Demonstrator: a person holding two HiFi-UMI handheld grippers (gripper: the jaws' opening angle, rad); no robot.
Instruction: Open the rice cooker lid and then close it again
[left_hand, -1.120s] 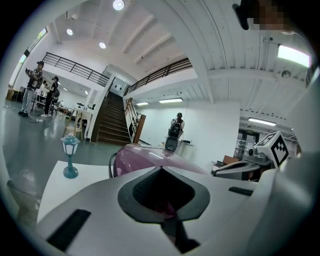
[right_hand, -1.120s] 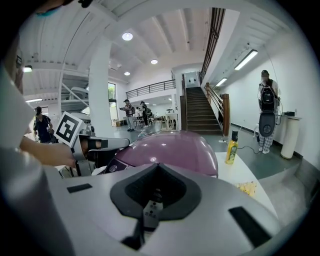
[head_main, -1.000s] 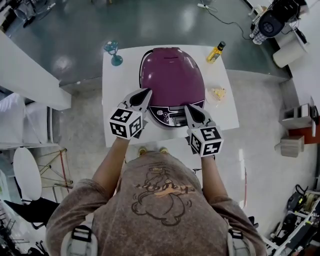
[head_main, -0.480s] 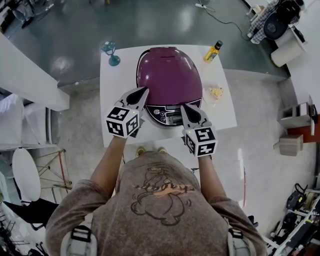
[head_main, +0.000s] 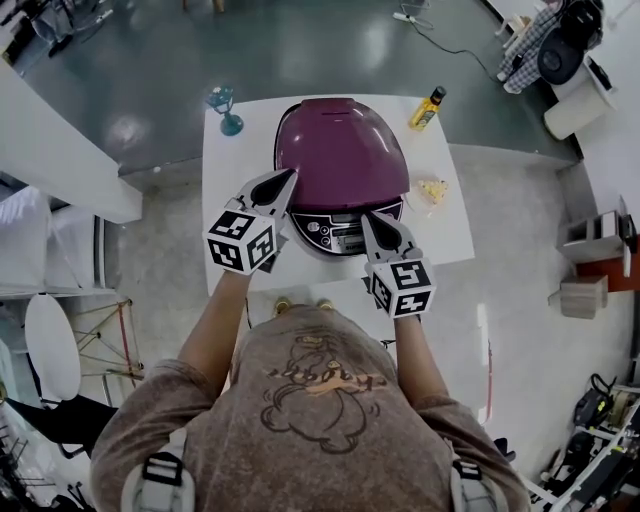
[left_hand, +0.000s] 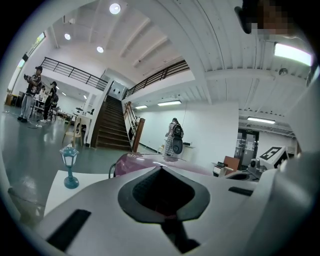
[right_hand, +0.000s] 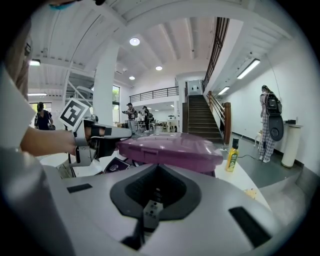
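so the left tongs (head_main: 286, 179) and right tongs (head_main: 369, 217) are both hanging pressed together, empty, at the near side of the rice cooker (head_main: 340, 150) on the table (head_main: 226, 205)

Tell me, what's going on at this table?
A person holds tongs in each hand at a purple rice cooker on a white table. The left tongs, shut, are at the lid's front left edge; the right tongs, also shut, point at the control panel. The lid looks down or barely raised.
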